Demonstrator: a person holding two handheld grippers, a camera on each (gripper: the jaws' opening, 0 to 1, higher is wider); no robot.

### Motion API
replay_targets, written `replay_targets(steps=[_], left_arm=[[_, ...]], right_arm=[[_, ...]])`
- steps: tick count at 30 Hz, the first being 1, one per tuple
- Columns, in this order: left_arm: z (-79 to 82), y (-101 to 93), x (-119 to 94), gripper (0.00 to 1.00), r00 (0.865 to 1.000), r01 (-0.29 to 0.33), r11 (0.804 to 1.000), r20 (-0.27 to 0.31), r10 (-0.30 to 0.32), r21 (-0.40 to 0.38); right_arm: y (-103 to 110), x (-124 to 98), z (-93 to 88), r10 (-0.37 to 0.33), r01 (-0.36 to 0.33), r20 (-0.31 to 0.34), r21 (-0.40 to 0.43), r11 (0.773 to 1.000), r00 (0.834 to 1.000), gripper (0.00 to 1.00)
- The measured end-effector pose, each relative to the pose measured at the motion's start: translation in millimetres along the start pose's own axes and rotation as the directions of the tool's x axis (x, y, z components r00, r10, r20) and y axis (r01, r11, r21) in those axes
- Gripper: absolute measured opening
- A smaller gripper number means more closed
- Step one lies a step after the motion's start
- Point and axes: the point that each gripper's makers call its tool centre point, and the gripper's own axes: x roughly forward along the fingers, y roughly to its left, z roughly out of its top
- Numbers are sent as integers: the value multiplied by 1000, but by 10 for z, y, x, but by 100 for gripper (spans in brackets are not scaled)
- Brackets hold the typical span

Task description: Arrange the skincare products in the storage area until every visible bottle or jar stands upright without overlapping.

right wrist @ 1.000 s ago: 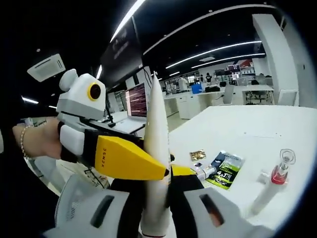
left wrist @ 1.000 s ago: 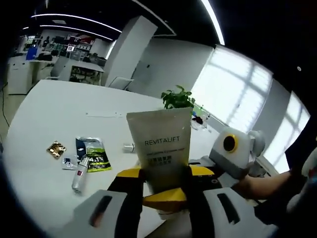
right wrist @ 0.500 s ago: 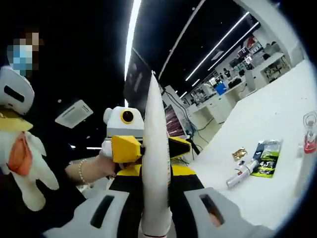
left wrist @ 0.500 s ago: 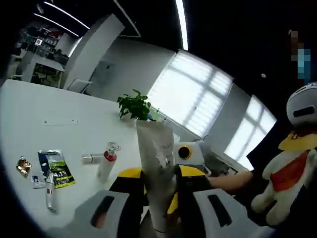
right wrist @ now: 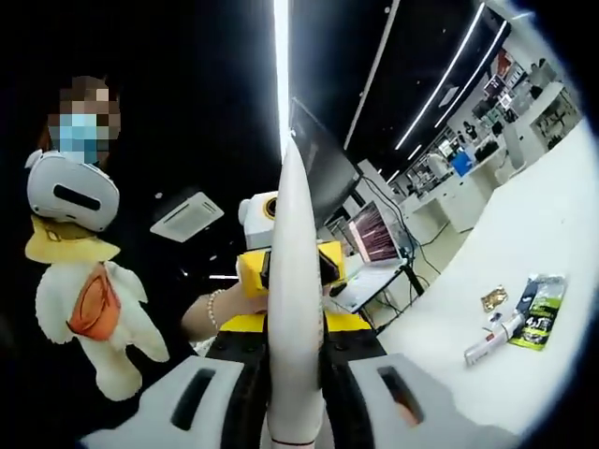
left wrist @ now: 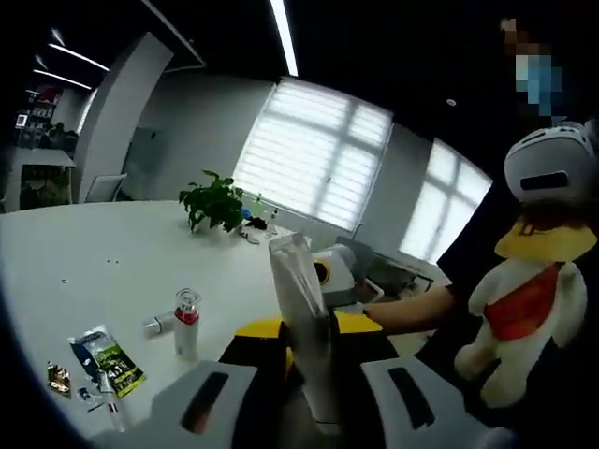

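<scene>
Both the left gripper (left wrist: 309, 398) and right gripper (right wrist: 295, 398) clamp one white tube (left wrist: 301, 327) aloft; uneven release risks dropping it onto the upright spray bottle (left wrist: 187, 325).

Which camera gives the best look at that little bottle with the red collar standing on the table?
The left gripper view: the bottle with the red collar stands upright and whole on the white table, left of the held tube. In the right gripper view I cannot find it; only the green sachet end of the table appears.

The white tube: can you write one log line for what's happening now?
white tube: lifted off table | left claw: shut on white tube | right claw: shut on white tube | pump bottle: upright
</scene>
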Motion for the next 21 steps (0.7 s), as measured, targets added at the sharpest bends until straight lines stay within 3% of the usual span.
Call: replay_targets(steps=[2,9,17,20,21], left_arm=[[-39,-9,12,17,999,-1,999,-47,3,46],[-98,-7,52,21,993,22,995,-121,-10,98],[-65,-2,58,20,993,25,992,-120,-10,124],[-68,4,58,18,991,24,990,-131,-5,139],[-92,49,55,18,988,-3,984,-152,31,178]], right_arm=[[4,12,-12,2,-2,-23,-6,1000,1000,19],[12,15,-59,-5,-2,-96,-82,997,995,19],[-45,-38,-21,-24,5,-119,-152,988,993,19],[-85,-64,-40,-45,10,-146,-238,971,988,19],[-138,-76,-51,-80,33,-156,-284,958,985,19]])
